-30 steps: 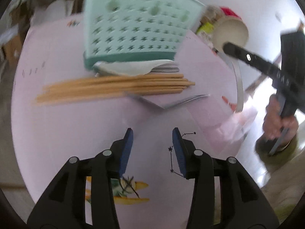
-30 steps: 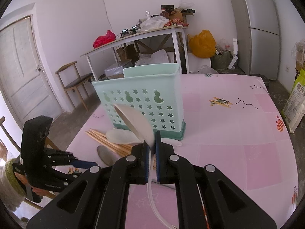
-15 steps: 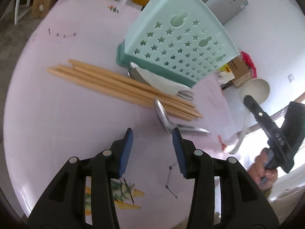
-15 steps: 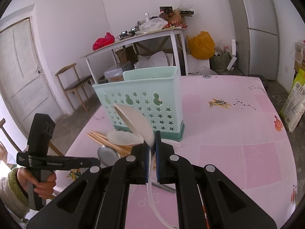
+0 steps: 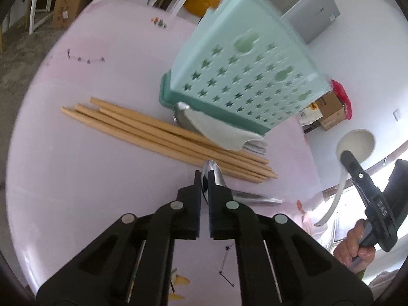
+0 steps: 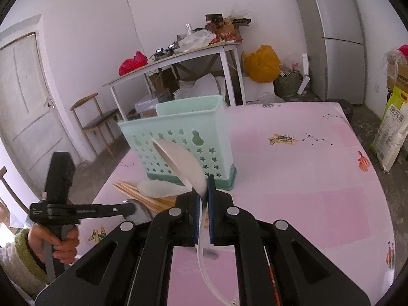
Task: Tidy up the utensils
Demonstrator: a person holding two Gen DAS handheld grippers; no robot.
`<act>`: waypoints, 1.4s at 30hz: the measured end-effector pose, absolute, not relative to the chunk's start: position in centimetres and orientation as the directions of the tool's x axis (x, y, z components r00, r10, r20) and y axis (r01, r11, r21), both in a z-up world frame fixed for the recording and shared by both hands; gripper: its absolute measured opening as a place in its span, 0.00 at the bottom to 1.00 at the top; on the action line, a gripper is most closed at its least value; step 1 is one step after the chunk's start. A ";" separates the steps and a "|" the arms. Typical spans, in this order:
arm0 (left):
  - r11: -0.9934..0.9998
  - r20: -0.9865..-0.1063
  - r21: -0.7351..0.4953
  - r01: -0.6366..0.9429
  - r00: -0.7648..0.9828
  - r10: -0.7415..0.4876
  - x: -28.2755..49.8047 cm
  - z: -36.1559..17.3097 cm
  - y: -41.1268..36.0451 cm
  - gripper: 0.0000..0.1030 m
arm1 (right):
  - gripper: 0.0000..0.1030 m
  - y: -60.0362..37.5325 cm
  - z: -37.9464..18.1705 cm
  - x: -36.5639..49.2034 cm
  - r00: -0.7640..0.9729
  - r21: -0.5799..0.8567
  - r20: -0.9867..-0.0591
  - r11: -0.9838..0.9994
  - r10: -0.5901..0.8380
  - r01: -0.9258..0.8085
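Note:
A mint green utensil basket (image 5: 244, 76) with star holes stands on the pink table; it also shows in the right wrist view (image 6: 183, 145). Several wooden chopsticks (image 5: 163, 137) lie in front of it, with a white spoon (image 5: 219, 132) and a metal utensil beside the basket's base. My left gripper (image 5: 203, 178) is shut on the bowl of a metal spoon (image 5: 216, 178) lying on the table. My right gripper (image 6: 202, 191) is shut on a white plastic spoon (image 6: 181, 163) and holds it above the table; it also shows in the left wrist view (image 5: 354, 148).
The pink table (image 6: 293, 178) has printed drawings. Behind it stand a white side table (image 6: 178, 58) with clutter, a wooden chair (image 6: 94, 119), a fridge (image 6: 331, 35) and a yellow bag (image 6: 262, 63). A sack (image 6: 390, 132) stands on the floor at right.
My left gripper moved forward and down to the metal spoon and closed on its bowl. My right gripper kept holding the white spoon, almost still.

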State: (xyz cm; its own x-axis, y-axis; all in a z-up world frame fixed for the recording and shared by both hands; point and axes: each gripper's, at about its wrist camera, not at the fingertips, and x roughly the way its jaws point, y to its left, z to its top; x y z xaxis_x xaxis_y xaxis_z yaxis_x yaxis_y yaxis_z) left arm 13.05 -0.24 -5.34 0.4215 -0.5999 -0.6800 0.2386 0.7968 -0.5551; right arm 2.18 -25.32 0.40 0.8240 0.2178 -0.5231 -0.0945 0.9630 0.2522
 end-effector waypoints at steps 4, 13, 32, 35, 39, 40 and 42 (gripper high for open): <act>0.794 -0.646 -0.550 0.260 0.469 -0.602 11.2 -2.3 1.0 0.01 | 0.06 -25.7 1.1 1.7 0.840 0.246 -0.502 0.965 0.204 -0.088; 0.830 -0.475 -0.430 0.355 0.693 -0.542 7.4 8.9 5.1 0.01 | 0.06 -26.5 2.4 1.2 0.862 0.245 -0.469 0.966 0.191 -0.081; 0.919 -0.330 0.296 0.260 0.931 -0.157 14.1 13.4 -3.5 0.01 | 0.06 -26.4 2.8 1.0 0.864 0.232 -0.469 0.970 0.182 -0.079; 0.914 -0.378 0.285 0.287 0.910 -0.168 15.2 11.6 -4.2 0.01 | 0.06 -26.4 2.7 1.1 0.863 0.231 -0.471 0.969 0.185 -0.081; 0.925 -0.454 0.101 0.366 0.845 -0.284 16.1 10.0 -3.2 0.06 | 0.06 -26.2 2.8 1.6 0.861 0.231 -0.472 0.969 0.187 -0.084; 0.925 -0.455 0.050 0.377 0.833 -0.315 16.5 9.8 -2.9 0.09 | 0.06 -26.2 2.8 1.7 0.862 0.231 -0.471 0.969 0.187 -0.085; 0.924 -0.453 -0.045 0.380 0.816 -0.358 17.0 9.5 -2.1 0.21 | 0.06 -26.1 3.0 1.7 0.865 0.231 -0.464 0.969 0.189 -0.087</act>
